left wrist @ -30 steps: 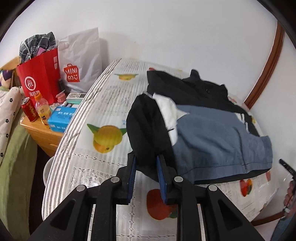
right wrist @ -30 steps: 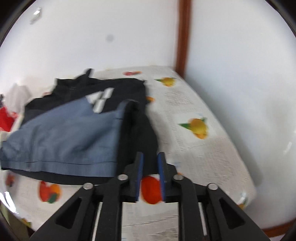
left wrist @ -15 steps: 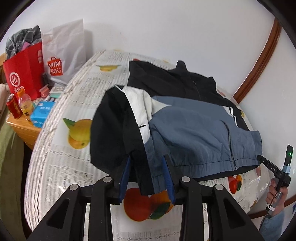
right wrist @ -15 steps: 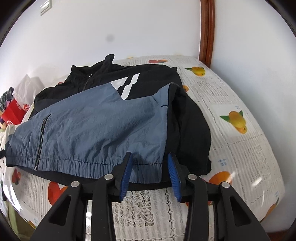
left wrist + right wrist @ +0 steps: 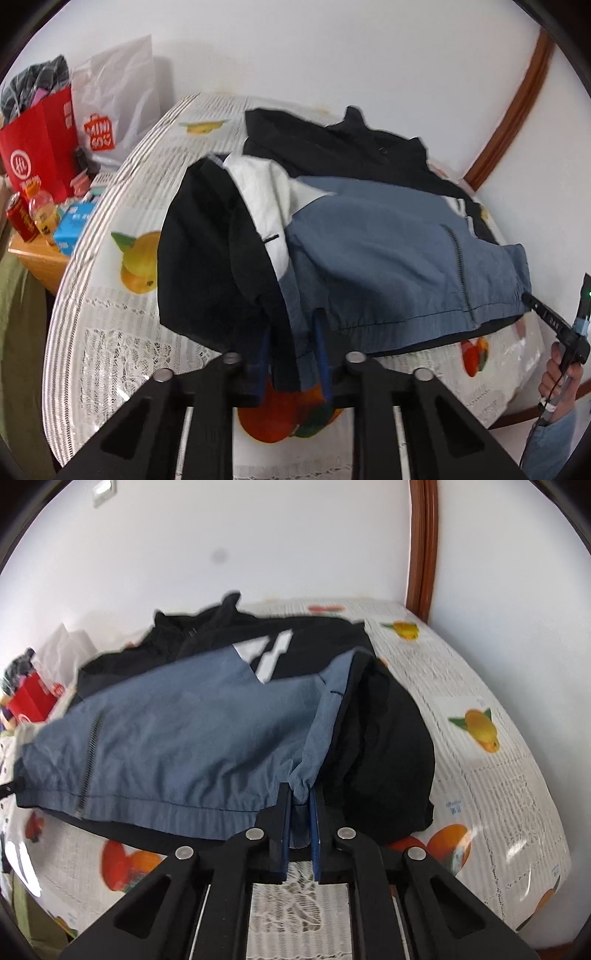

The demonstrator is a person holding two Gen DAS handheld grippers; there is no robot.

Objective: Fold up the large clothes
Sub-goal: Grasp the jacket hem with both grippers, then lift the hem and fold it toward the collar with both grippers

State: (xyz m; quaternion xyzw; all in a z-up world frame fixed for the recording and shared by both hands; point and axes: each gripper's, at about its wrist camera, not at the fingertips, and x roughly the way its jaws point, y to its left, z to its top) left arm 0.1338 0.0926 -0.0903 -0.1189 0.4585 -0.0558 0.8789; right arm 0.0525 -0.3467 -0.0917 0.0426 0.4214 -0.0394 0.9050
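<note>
A black, blue and white jacket [image 5: 388,251] lies spread on the table, its sleeves folded in over the body. It also shows in the right wrist view [image 5: 177,738]. My left gripper [image 5: 291,343] stands part open around the jacket's bottom hem at its left corner, the cloth hanging between the blue pads. My right gripper [image 5: 298,812] is shut on the jacket's bottom hem at its right corner, blue cloth bunched between the pads. The other hand-held gripper [image 5: 561,328] shows at the right edge of the left wrist view.
The table wears a fruit-print lace cloth [image 5: 110,332]. At its far left stand a red bag [image 5: 40,147], a white shopping bag [image 5: 114,110], bottles and a blue box [image 5: 74,225] on a wooden stand. A wall with a brown door frame [image 5: 421,546] lies behind.
Both grippers came in onto the jacket's bottom hem. The right gripper has closed on the hem's right corner. The left gripper has narrowed around the left corner.
</note>
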